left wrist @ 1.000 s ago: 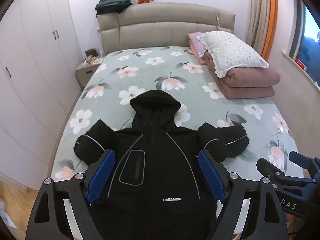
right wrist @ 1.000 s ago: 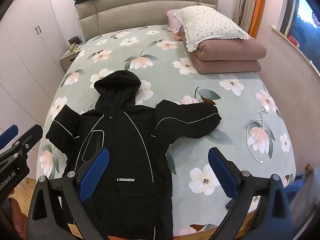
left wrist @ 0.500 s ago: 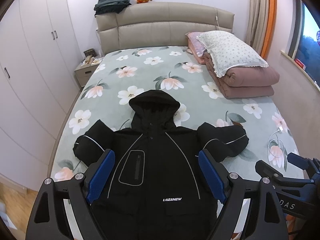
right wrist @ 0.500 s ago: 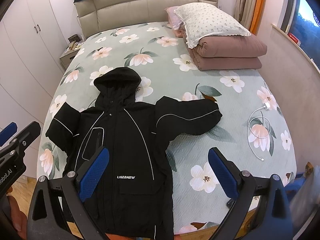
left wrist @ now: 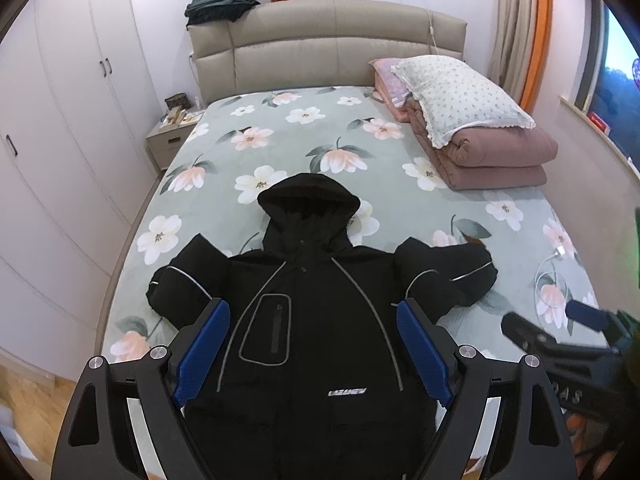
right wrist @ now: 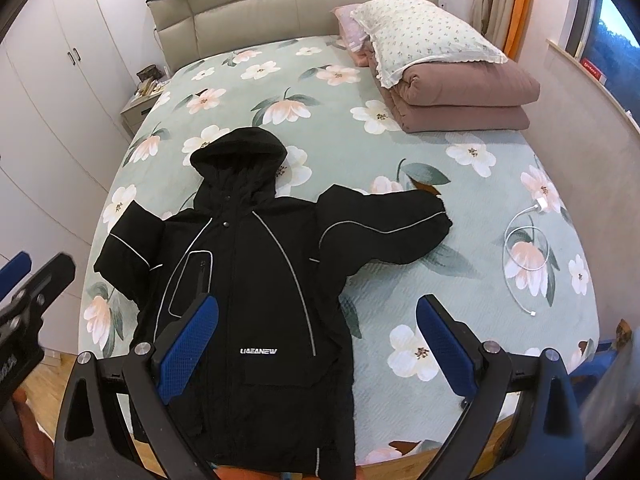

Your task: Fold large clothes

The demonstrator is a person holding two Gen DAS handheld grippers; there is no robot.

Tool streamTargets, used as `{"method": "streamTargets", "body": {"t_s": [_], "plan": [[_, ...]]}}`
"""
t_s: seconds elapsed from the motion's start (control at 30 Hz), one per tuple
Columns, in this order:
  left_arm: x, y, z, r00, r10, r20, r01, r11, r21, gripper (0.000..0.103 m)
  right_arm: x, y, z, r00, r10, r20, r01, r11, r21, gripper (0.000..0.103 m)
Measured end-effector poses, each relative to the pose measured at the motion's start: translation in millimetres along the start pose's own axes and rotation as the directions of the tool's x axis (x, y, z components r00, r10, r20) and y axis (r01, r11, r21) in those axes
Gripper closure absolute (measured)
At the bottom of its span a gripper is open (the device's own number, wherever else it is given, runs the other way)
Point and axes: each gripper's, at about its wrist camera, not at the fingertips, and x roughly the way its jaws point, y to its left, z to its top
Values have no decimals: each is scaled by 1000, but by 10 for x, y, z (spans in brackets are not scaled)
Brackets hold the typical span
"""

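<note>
moved: my right tongs point(right wrist: 316, 344) drifted a bit closer over the jacket point(right wrist: 256, 280)
tongs: both wide, left tongs point(left wrist: 312, 348) included, holding nothing
jacket: flat on bed point(right wrist: 360, 128)

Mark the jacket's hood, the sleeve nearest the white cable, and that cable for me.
hood point(right wrist: 240, 152): right wrist view, on the top of the black hood.
sleeve point(right wrist: 384, 224): right wrist view, on the middle of the outstretched sleeve.
cable point(right wrist: 520, 236): right wrist view, on the looped white cord lying on the bedspread.

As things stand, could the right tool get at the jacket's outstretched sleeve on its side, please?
Probably yes. The right tool is open and holds nothing, and the sleeve lies flat on the bed ahead of it with nothing lying across it. The white cable sits apart, further right.
</note>
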Motion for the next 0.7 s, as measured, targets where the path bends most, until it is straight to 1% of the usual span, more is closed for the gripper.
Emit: {"method": "streamTargets", "body": {"t_s": [0.1,0.17,0.27,0.33,0.47,0.53,0.7], "plan": [[45,113,-19,1000,22,-1,-22,999,27,16,67,101,11,1000,-19,-11,19,1000,-3,3],[92,205,-31,1000,23,-10,-23,999,27,16,82,172,24,999,-27,-16,27,1000,4,3],[146,368,-22,1000,-14,-28,14,1000,8,16,88,298,57,999,-42,-20,43,999,10,3],[178,471,-16,999,-33,-31,33,999,18,16,77,400,75,998,-60,-16,61,998,15,3],[201,665,62,999,-33,-4,33,998,59,16,18,600,104,997,-75,-8,75,997,29,3],[209,765,91,999,-40,7,39,997,65,16,-16,724,110,997,-84,0,84,996,30,3],[309,1033,160,996,-83,9,83,994,66,16,-37,998,135,995,-100,1,100,995,26,3]]}}
